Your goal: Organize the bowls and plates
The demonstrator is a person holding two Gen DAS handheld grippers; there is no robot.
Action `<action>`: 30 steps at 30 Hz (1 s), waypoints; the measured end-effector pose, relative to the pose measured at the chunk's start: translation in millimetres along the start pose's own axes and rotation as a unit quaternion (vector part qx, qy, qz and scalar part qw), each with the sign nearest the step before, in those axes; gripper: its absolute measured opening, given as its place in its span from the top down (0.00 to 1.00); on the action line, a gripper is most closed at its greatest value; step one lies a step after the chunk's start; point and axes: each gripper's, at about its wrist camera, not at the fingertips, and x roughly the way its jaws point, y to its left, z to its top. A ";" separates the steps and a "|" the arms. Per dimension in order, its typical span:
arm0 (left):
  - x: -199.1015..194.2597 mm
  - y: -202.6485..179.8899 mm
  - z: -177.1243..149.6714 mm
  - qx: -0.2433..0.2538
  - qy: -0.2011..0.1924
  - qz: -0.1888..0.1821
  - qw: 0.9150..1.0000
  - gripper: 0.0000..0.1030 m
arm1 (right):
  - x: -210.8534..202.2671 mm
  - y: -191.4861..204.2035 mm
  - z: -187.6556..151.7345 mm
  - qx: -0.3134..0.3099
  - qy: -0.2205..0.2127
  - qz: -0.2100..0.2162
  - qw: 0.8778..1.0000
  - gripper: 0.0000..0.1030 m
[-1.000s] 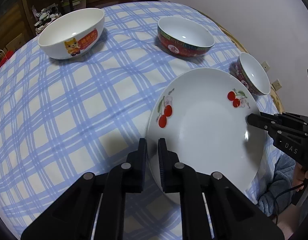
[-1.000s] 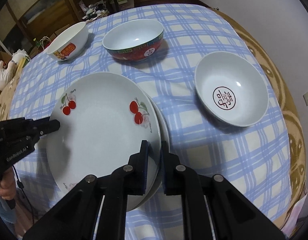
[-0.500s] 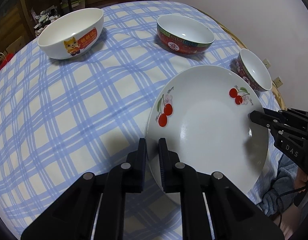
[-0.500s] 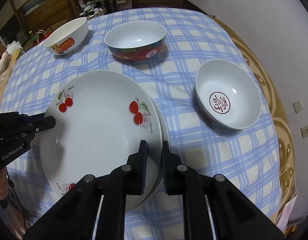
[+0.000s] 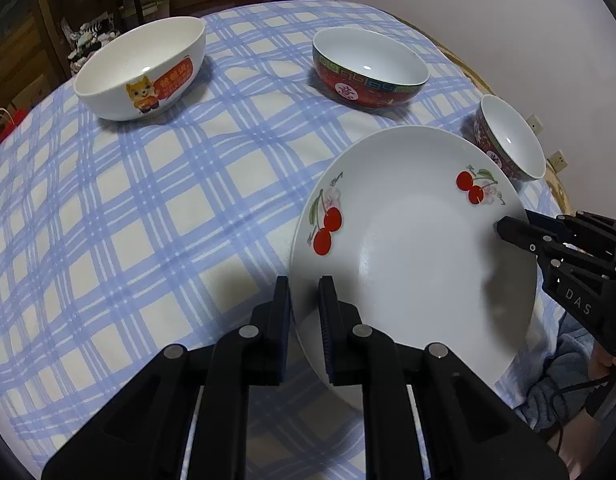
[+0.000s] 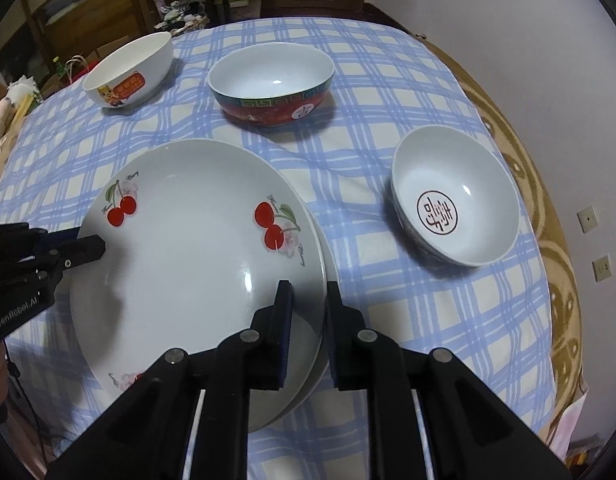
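A white cherry-print plate (image 5: 420, 248) (image 6: 188, 248) is held tilted just above the checked tablecloth by both grippers. My left gripper (image 5: 305, 300) (image 6: 98, 246) is shut on its left rim. My right gripper (image 6: 308, 300) (image 5: 504, 228) is shut on its right rim. A second white plate (image 6: 322, 304) lies under it; only its right edge shows in the right wrist view. A white cat-print bowl (image 5: 142, 66) (image 6: 130, 70), a large red bowl (image 5: 368, 66) (image 6: 272, 82) and a small red-sided bowl (image 5: 508, 140) (image 6: 456, 196) stand apart on the table.
The round table has a blue-and-cream checked cloth (image 5: 148, 200) (image 6: 388, 92). Its edge runs close on the right, near a white wall (image 6: 528, 40) with sockets. Wooden furniture with clutter (image 5: 108, 0) stands behind the table.
Both grippers keep their hold on the plate. The plate and grippers have shifted slightly further over the table, and the right wrist view has drawn back a little from the bowls.
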 end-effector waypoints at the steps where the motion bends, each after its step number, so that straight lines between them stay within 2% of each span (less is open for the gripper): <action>1: -0.1 -0.5 0.0 0.001 0.000 0.002 1.000 0.86 | -0.7 0.9 -0.5 0.004 -0.002 -0.003 1.000 0.84; 8: -3.0 2.8 0.8 -0.005 -0.005 -0.001 1.000 0.86 | 2.1 3.6 -0.9 0.018 -0.008 -0.003 1.000 0.82; 14: -4.4 2.6 0.0 -0.008 -0.011 0.003 1.000 0.85 | 4.6 6.1 -5.3 0.019 0.004 -0.002 1.000 0.81; 22: -8.3 -0.9 -0.4 -0.005 -0.016 0.013 1.000 0.85 | 5.9 11.8 -4.6 0.005 0.009 -0.018 1.000 0.81; 30: -16.0 -4.4 1.1 0.011 -0.027 0.013 0.999 0.85 | 2.1 2.8 -1.0 0.020 0.009 -0.001 1.000 0.80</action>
